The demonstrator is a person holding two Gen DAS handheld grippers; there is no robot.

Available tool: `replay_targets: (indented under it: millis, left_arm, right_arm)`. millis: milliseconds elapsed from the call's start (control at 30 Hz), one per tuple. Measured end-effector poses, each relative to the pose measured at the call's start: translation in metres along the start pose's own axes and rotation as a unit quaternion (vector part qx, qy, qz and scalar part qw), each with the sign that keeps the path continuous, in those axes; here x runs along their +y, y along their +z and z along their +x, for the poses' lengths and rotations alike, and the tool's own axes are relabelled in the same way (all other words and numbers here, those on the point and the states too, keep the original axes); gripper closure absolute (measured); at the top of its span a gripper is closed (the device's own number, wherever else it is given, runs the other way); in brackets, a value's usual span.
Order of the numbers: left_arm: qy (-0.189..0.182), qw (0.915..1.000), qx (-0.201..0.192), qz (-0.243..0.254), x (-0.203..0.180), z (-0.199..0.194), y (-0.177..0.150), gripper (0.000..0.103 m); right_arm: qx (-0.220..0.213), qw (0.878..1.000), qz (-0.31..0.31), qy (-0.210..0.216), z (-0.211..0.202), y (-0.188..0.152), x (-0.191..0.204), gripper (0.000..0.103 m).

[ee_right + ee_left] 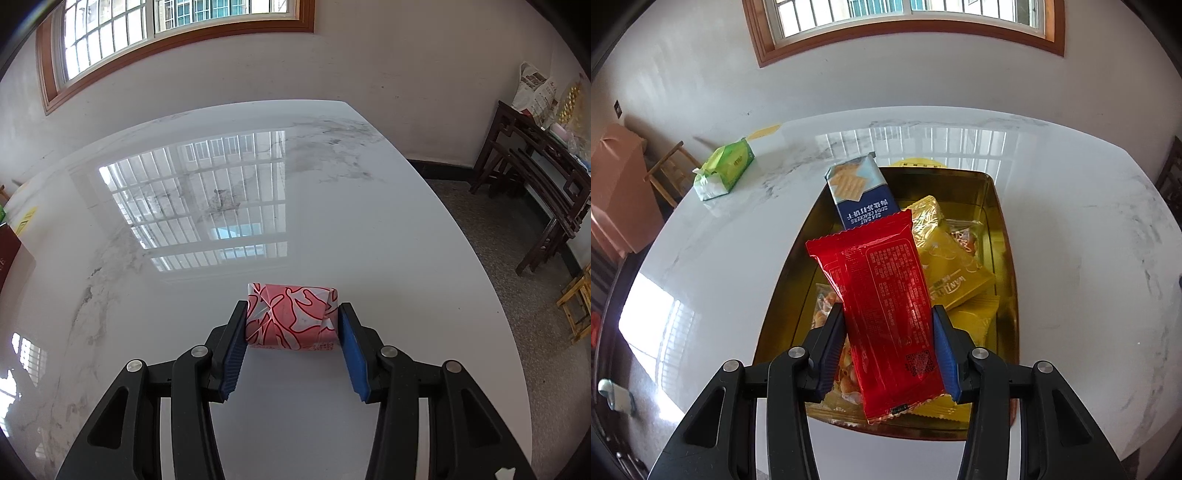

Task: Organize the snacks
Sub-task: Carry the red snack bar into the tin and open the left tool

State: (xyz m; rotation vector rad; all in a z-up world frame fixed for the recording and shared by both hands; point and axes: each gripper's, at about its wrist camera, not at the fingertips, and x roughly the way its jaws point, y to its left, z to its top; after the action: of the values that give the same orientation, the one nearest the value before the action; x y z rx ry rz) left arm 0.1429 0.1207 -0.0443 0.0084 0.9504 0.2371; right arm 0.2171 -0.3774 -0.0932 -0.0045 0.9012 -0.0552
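My left gripper (886, 321) is shut on a red snack packet (886, 306) and holds it over a gold tin tray (1001, 206). In the tray lie a blue soda cracker pack (858, 192), yellow packets (953, 269) and clear-wrapped snacks (823, 306). My right gripper (291, 317) is shut on a red-and-white patterned snack pack (291, 314), which sits low over the white marble table (184, 258).
A green tissue pack (724, 168) lies on the table at the far left. A dark red box edge (11, 254) shows at the right wrist view's left. Dark wooden furniture (535, 177) and a yellow stool (580, 306) stand beyond the table's right edge.
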Motion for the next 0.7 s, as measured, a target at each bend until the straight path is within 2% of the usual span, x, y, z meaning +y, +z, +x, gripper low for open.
replay_targets:
  millis: [700]
  left_arm:
    - [0.007,0.9999,0.010,-0.011,0.015,0.014,-0.006,0.055]
  right_arm:
    - [-0.001,1.000,0.013,-0.010,-0.001,-0.002,0.005,0.058]
